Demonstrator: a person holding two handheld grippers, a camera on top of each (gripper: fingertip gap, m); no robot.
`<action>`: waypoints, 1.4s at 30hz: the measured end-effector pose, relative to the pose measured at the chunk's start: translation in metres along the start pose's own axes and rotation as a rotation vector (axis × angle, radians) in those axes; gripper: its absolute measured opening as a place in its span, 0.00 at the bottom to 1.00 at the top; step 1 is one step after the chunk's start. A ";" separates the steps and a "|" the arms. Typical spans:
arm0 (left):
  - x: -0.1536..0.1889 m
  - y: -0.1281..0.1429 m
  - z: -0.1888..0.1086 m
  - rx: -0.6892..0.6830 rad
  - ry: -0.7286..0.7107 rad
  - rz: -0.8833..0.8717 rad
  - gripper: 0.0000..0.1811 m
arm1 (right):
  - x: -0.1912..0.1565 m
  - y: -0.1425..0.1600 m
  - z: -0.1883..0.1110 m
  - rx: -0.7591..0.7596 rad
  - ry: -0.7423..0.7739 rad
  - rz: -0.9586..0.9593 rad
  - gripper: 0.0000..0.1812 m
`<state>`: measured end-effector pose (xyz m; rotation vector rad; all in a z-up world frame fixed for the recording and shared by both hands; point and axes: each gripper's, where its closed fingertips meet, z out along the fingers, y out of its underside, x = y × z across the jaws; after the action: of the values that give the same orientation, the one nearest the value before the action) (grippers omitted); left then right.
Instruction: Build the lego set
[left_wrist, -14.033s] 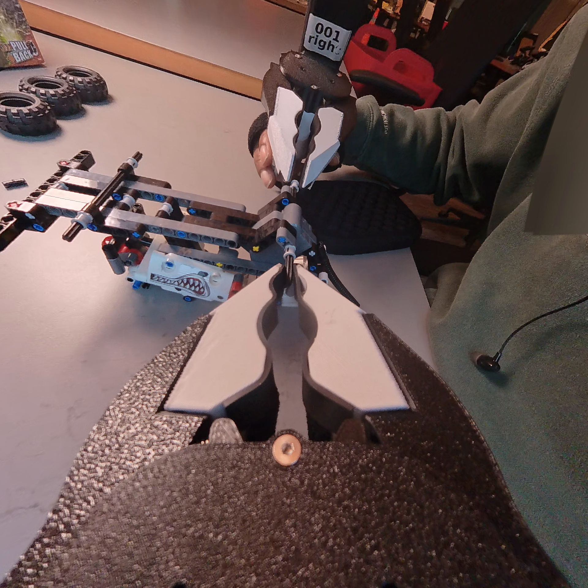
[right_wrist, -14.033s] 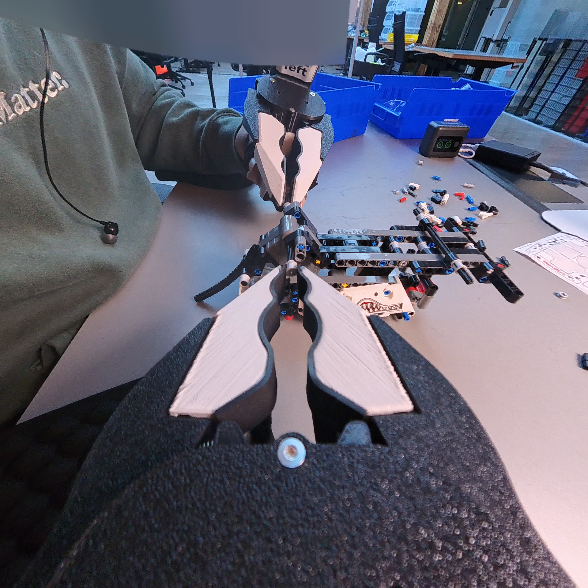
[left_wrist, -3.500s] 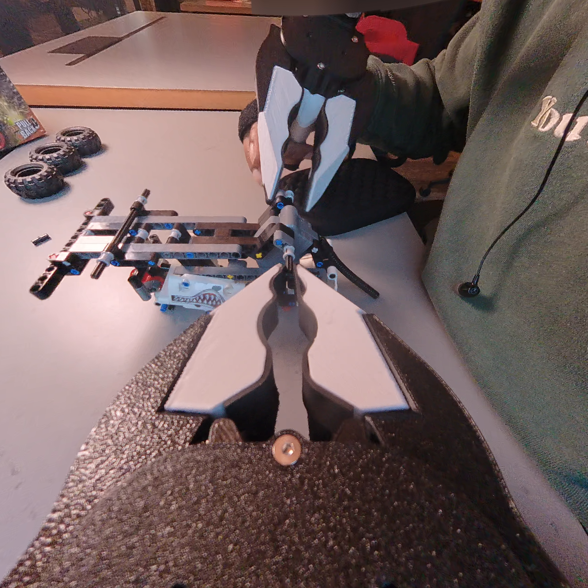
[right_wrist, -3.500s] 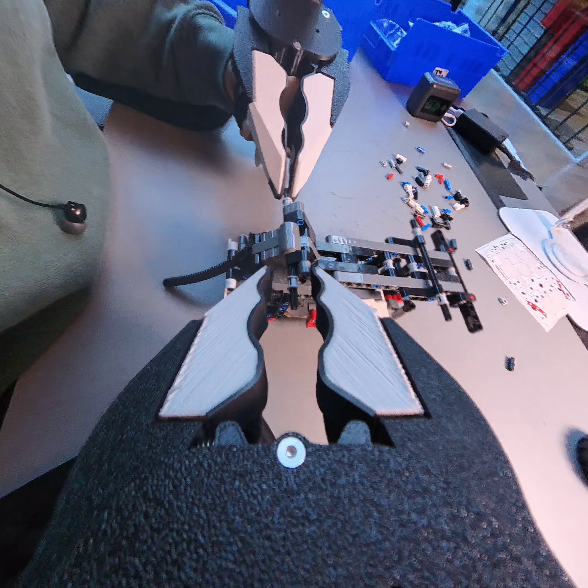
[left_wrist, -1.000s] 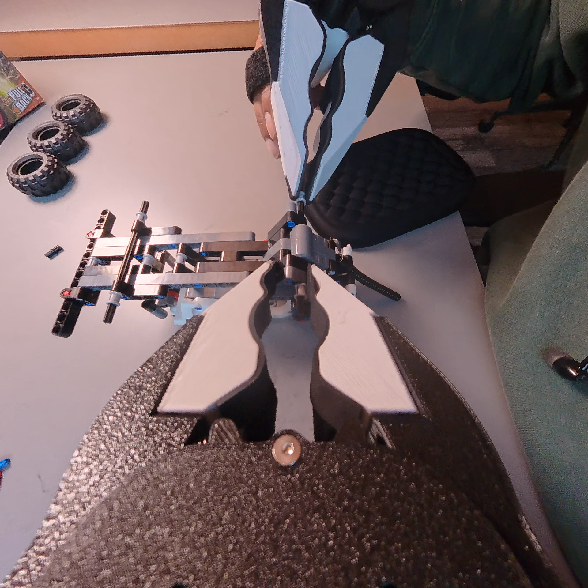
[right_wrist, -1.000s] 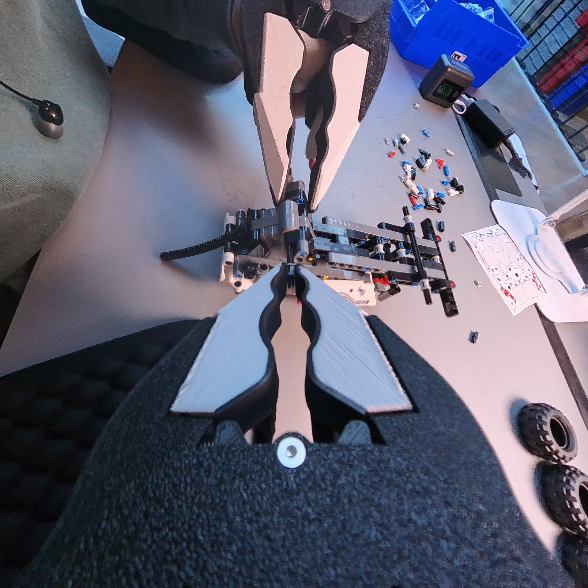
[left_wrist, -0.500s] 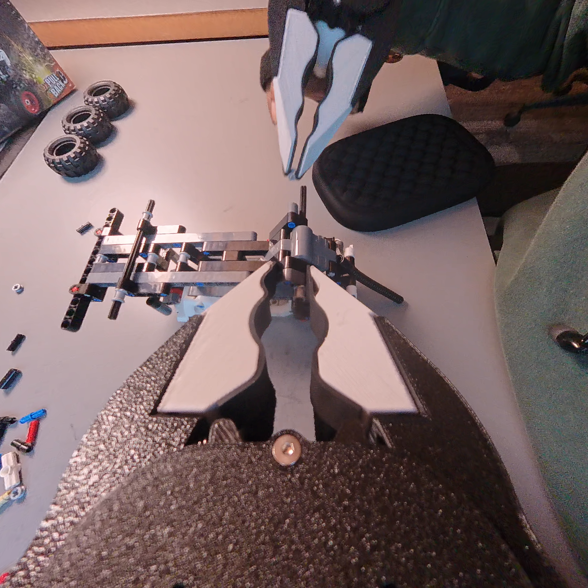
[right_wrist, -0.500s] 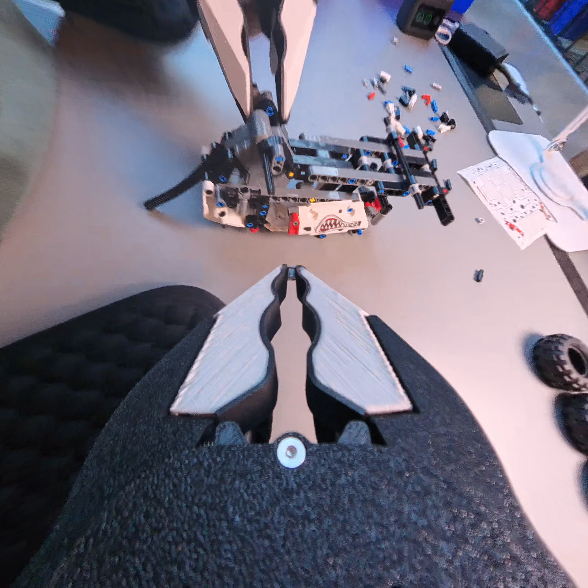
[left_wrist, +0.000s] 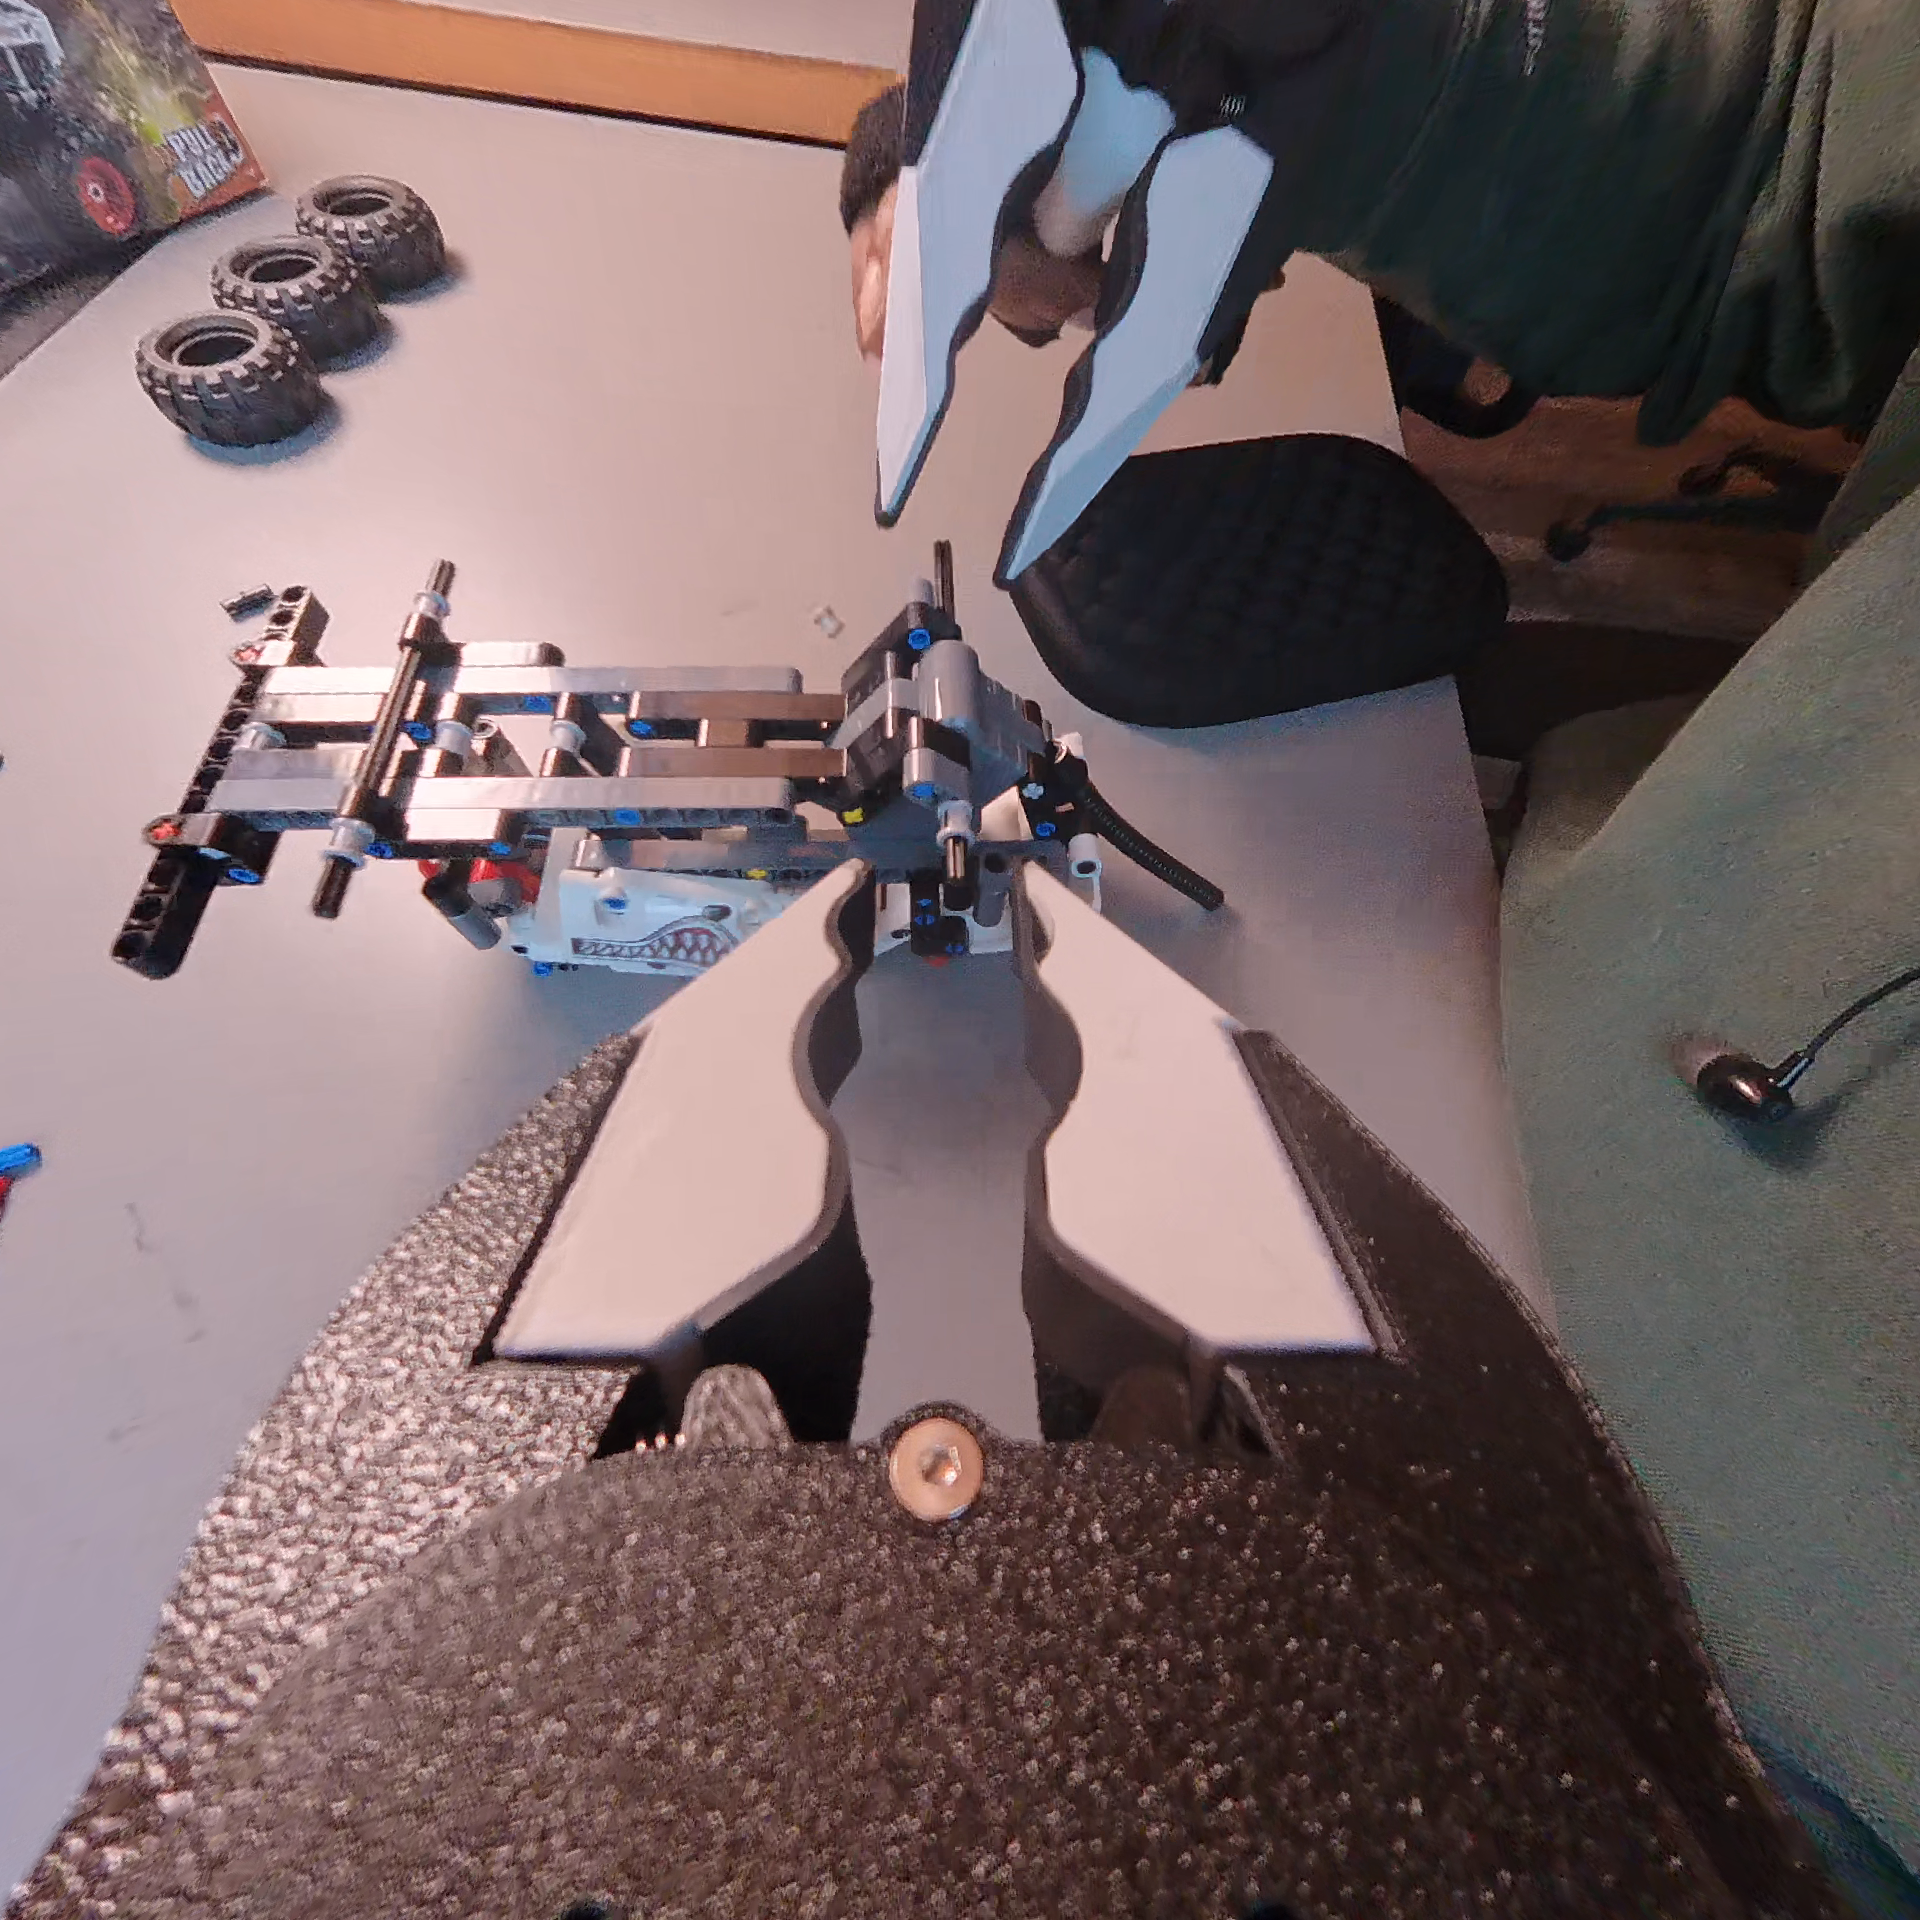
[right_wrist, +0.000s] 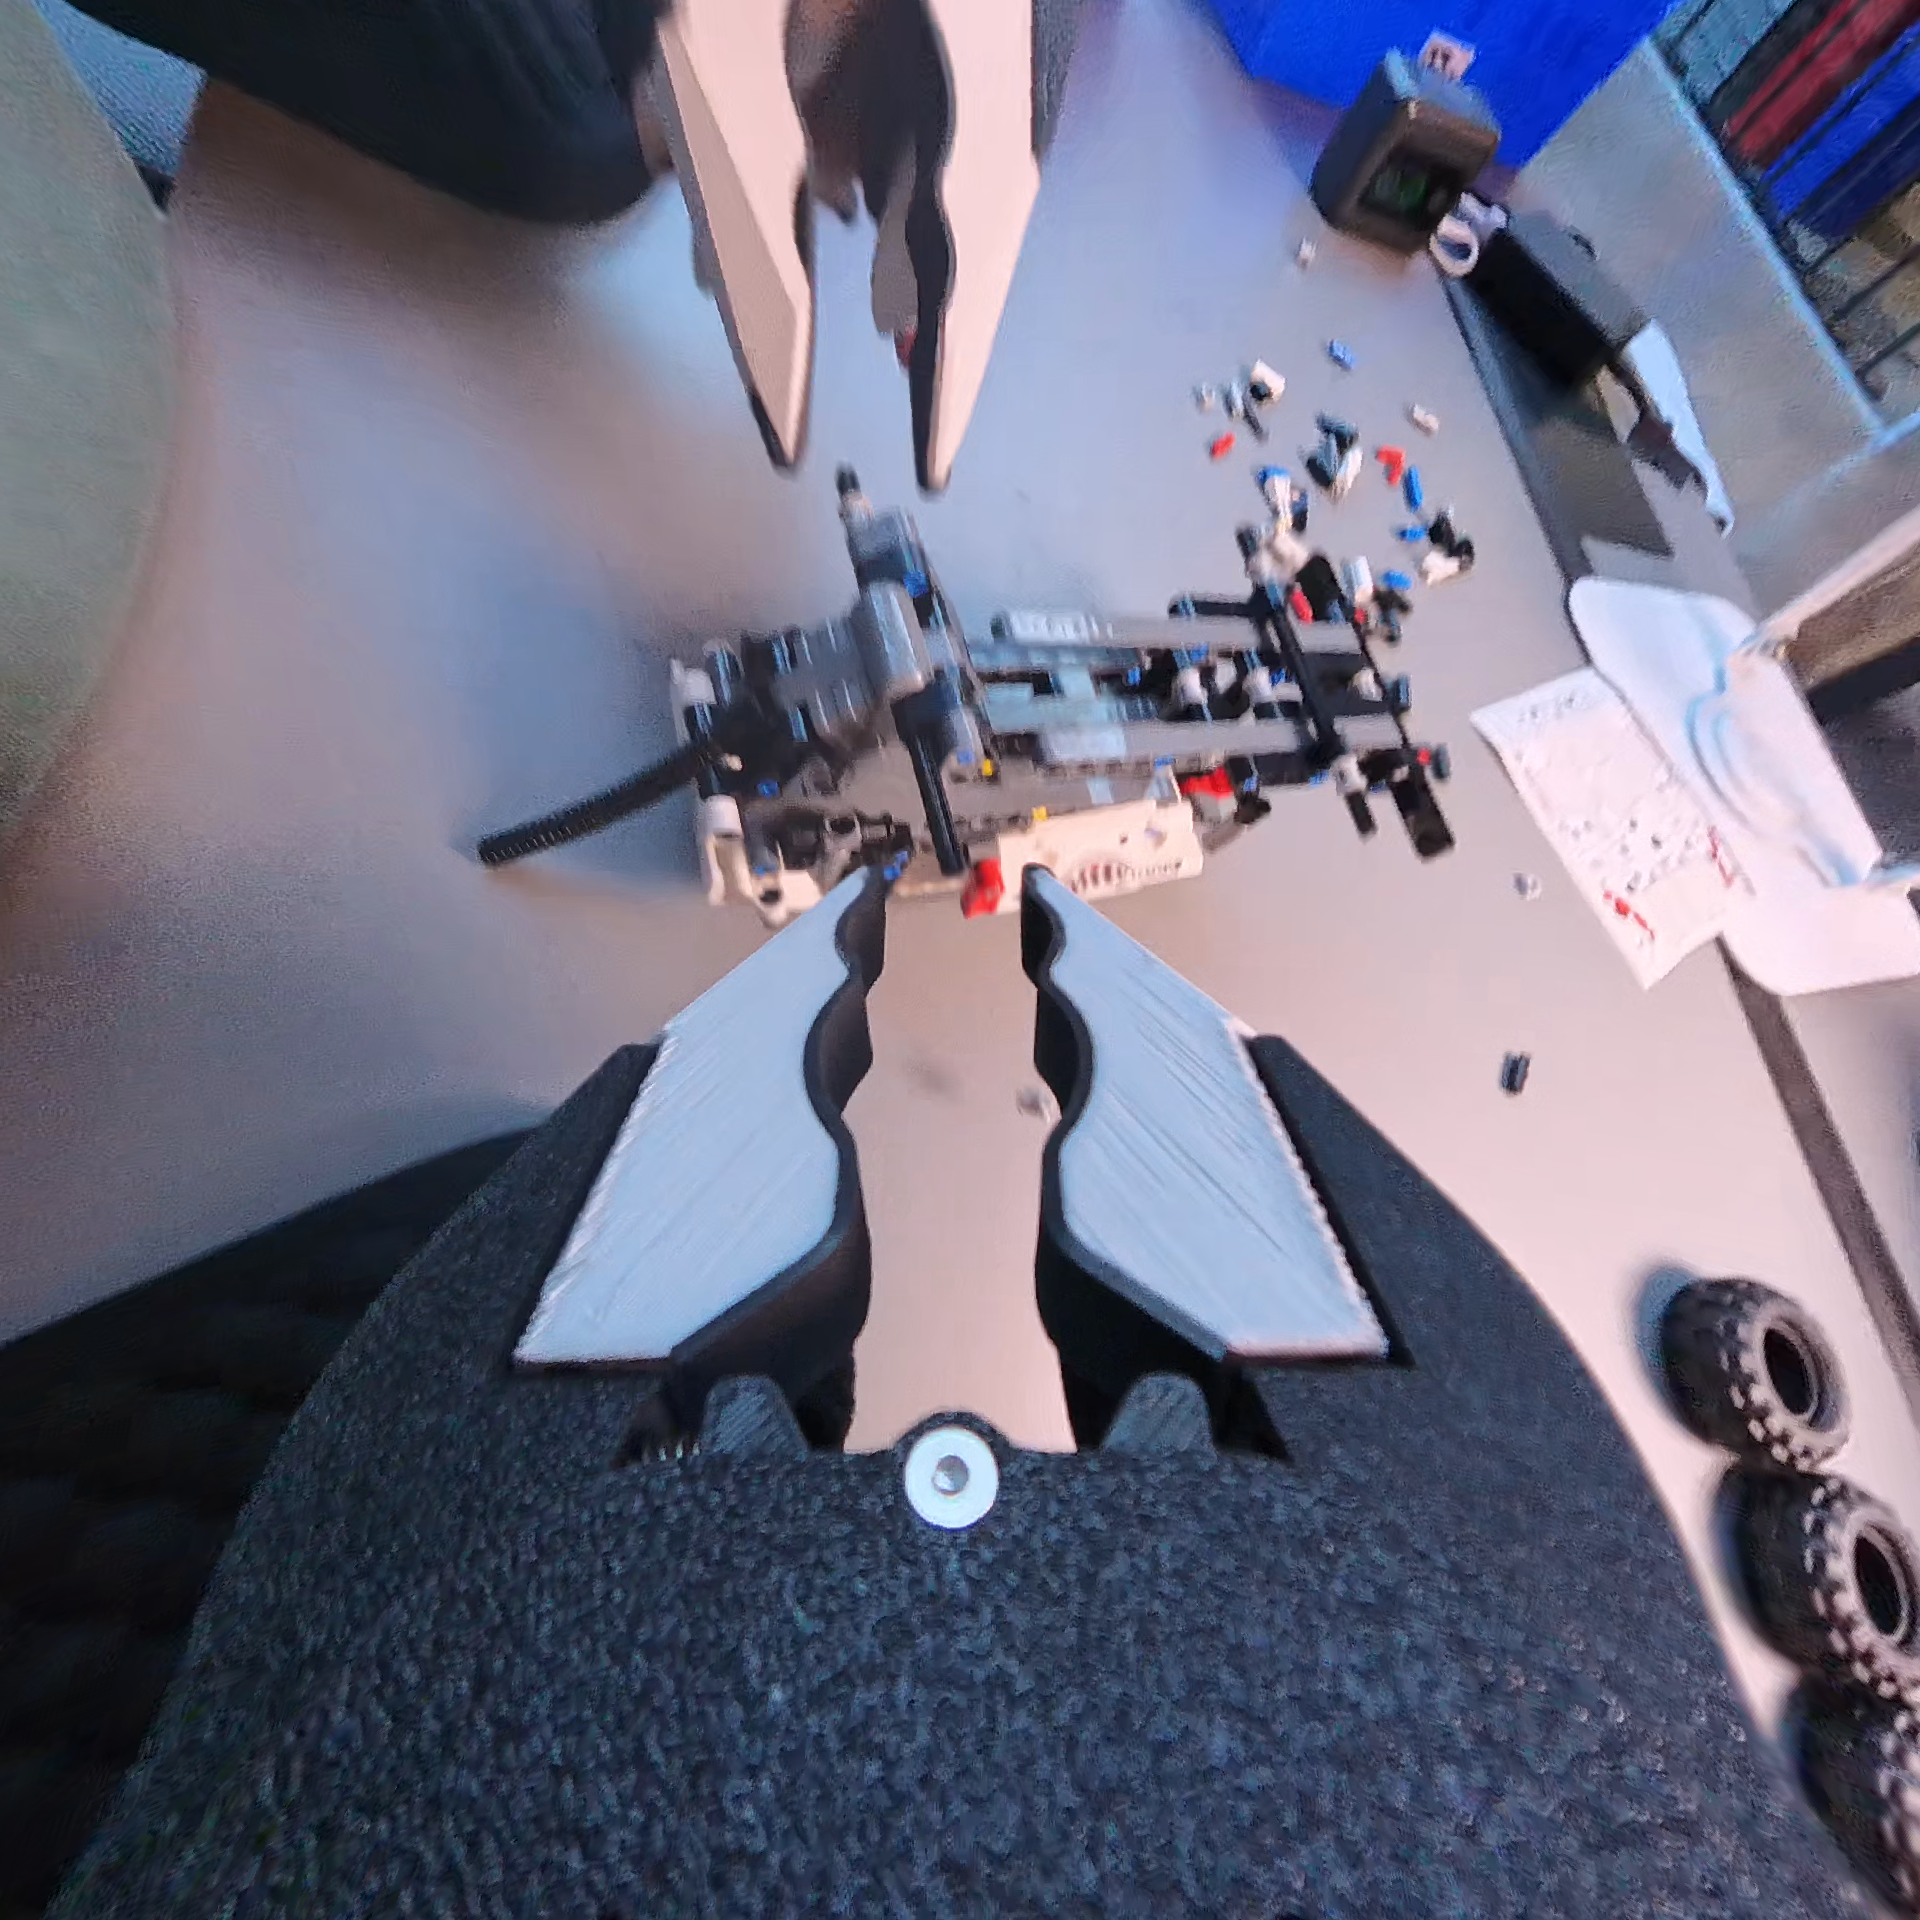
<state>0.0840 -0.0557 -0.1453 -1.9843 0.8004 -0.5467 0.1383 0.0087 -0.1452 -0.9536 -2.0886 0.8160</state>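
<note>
Model: grey-and-black beam-built lego chassis (left_wrist: 582, 769) with a white shark-mouth panel low on its side, lying on the pale grey table (left_wrist: 623, 416) between both grippers.
Loose stock: three black knobbly rubber tyres (left_wrist: 281, 301) well apart from the chassis; scatter of small blue, red and white pins (right_wrist: 1340, 468) beyond it; white printed instruction sheet (right_wrist: 1621, 821) off to one side.
Axle: thin black cross-axle (left_wrist: 943, 582) runs through the grey block at the chassis's near end, one tip poking out toward the right gripper, the other toward the left.
Left gripper (left_wrist: 940, 894): released, white fingers parted moderately, tips just beside the chassis end; touching or a hair clear, cannot tell. Holds nothing.
Right gripper (right_wrist: 951, 883): also released, similar gap, empty; in the left wrist view it hangs above the axle's far tip, apart from it.
Step, judged: between grasps, axle seating or next part fetch.
Doing it well: brace the grey block with one gripper before pushing; press along the axle's own line, since a sideways shove would skid the light frame or bend the beams.
</note>
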 end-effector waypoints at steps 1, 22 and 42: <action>0.003 0.000 0.003 -0.007 0.011 0.008 0.12 | -0.002 -0.010 0.001 0.012 -0.007 -0.014 0.14; 0.004 0.013 -0.014 -0.012 -0.046 -0.001 0.02 | -0.005 -0.018 0.027 -0.138 0.008 -0.234 0.09; 0.002 0.025 -0.039 0.007 -0.004 -0.057 0.02 | -0.020 -0.033 0.040 0.020 -0.012 -0.175 0.07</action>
<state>0.0522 -0.0891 -0.1475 -2.0063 0.7403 -0.5779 0.1040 -0.0348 -0.1494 -0.7441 -2.1360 0.7518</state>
